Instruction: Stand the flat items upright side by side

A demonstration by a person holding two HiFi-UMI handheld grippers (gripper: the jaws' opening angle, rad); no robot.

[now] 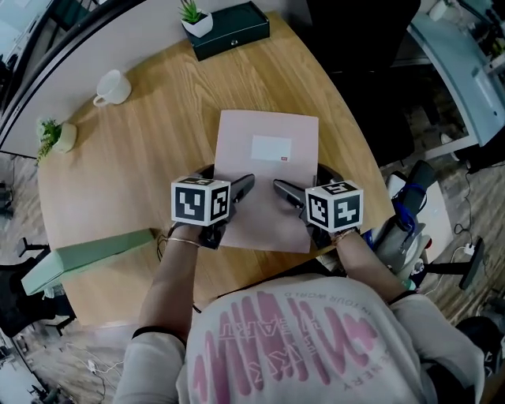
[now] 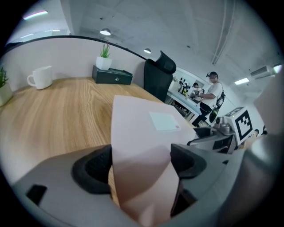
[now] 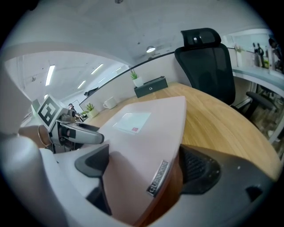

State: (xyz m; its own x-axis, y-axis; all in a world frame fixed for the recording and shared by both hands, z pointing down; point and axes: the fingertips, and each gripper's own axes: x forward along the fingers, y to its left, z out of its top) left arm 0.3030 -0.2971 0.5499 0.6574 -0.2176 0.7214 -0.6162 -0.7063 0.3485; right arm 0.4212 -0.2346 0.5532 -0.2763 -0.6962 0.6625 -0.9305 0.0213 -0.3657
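The pink folder [image 1: 268, 177] lies flat on the wooden table [image 1: 150, 166], near the table's front edge, with a white label [image 1: 271, 147] toward the side facing the table's back.

The head view shows the left gripper [image 1: 233, 183] and right gripper [image 1: 304, 180] at the folder's two front corners. It does not show how the jaws stand around them.

The left gripper view does. Its jaws are spread wide with the folder's corner [image 2: 146, 142] filling the space between them. The right gripper view likewise shows wide jaws, with a corner [image 3: 142, 133] between them that carries a small metal tag [image 3: 158, 178]. That tag and a brown underside appear in no other view. Whether any pad actually presses the folder cannot be made out.

Only the head view shows a green flat item [image 1: 87, 256] at the table's left front edge, partly past the rim. A white mug [image 1: 113, 87] and a dark box [image 1: 231, 29] with a potted plant [image 1: 195, 17] stand at the table's back edge.
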